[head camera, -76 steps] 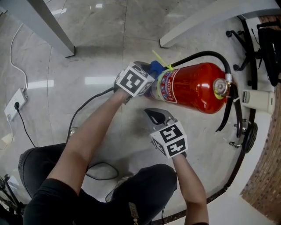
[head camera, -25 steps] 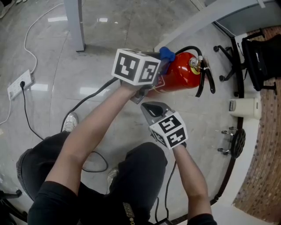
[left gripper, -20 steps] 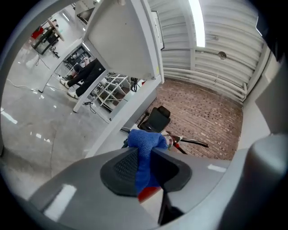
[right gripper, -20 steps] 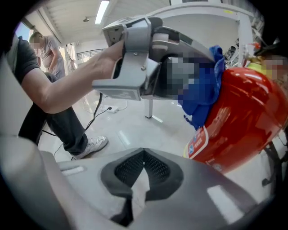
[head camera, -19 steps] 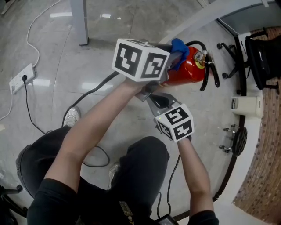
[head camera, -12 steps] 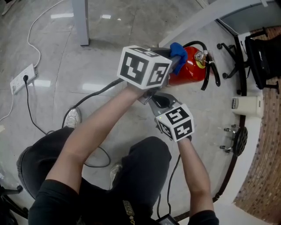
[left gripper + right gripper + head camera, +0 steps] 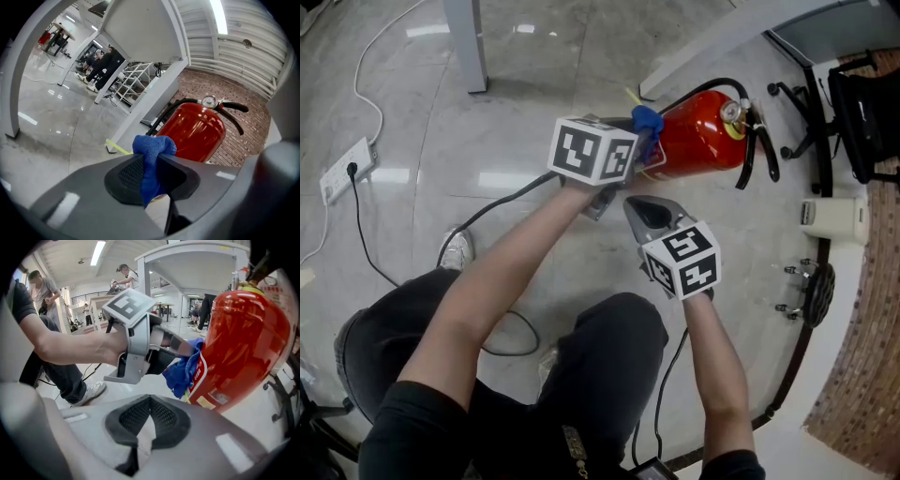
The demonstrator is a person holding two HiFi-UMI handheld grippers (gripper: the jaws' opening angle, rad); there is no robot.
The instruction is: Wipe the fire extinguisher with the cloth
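Note:
A red fire extinguisher (image 7: 703, 141) stands on the glossy floor with its gauge and black hose at the top. My left gripper (image 7: 639, 131) is shut on a blue cloth (image 7: 647, 120), and the cloth lies against the cylinder's side at the label. In the left gripper view the cloth (image 7: 151, 152) bulges out between the pads of the left gripper (image 7: 149, 171), with the extinguisher (image 7: 199, 131) just behind. My right gripper (image 7: 649, 211) is shut and empty, a little below the left one. The right gripper view shows the extinguisher (image 7: 243, 343), the cloth (image 7: 185, 371) and the right gripper (image 7: 147, 416).
A power strip (image 7: 342, 173) with cables lies at the left. A table leg (image 7: 469, 47) and a white beam (image 7: 703, 47) are behind. A chair base (image 7: 816, 112) and a white box (image 7: 834, 220) are at the right, near a brick wall. My shoe (image 7: 455, 248) is below.
My left gripper has come down along the extinguisher's side with the cloth, from near the top toward the label. The right gripper has stayed almost in place.

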